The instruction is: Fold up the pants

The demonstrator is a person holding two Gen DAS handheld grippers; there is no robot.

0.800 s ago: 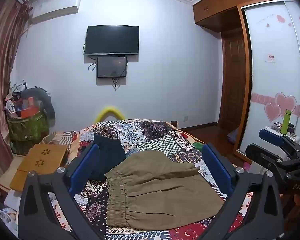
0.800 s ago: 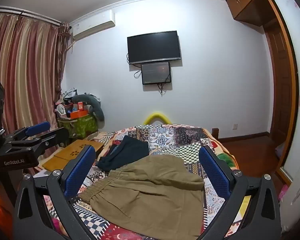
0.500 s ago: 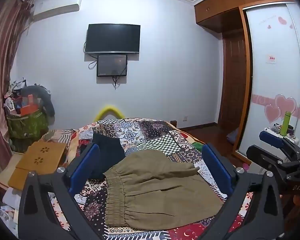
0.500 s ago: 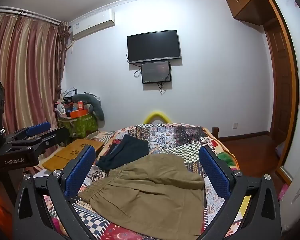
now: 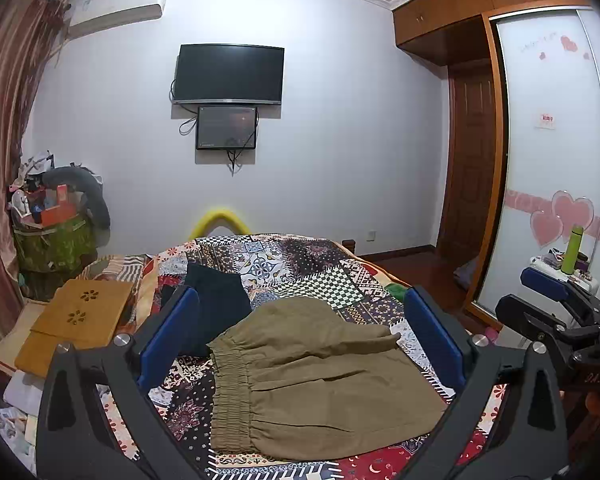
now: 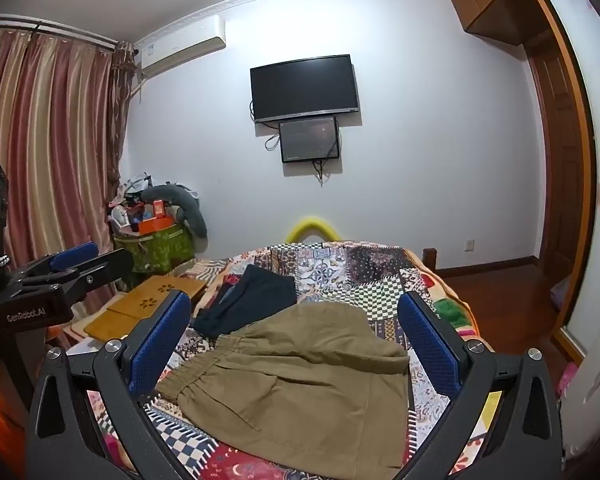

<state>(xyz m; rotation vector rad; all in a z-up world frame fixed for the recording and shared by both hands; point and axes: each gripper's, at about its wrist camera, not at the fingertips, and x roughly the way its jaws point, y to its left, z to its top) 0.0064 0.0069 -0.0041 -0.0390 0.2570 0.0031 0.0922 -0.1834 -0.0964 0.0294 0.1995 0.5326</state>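
Note:
Olive-brown pants (image 5: 320, 380) lie folded over on the patchwork bedspread (image 5: 300, 264), elastic waistband toward the left. In the right wrist view the same pants (image 6: 312, 384) spread across the near part of the bed. My left gripper (image 5: 300, 336) hovers above them, jaws wide open with nothing between the blue pads. My right gripper (image 6: 296, 340) is likewise open and empty, held above the pants. Each gripper shows at the edge of the other's view: the right gripper (image 5: 556, 300) at the right edge, the left gripper (image 6: 72, 268) at the left edge.
A dark folded garment (image 5: 216, 304) lies behind the pants on the bed. A wooden lap desk (image 5: 76, 320) sits at the bed's left. A cluttered green hamper (image 5: 52, 240) stands by the curtain. A wardrobe (image 5: 560, 160) and a green bottle (image 5: 574, 248) are to the right.
The left gripper's view has tilted and shifted slightly, showing the room a little lower and further right. The pants and the right gripper have not visibly moved.

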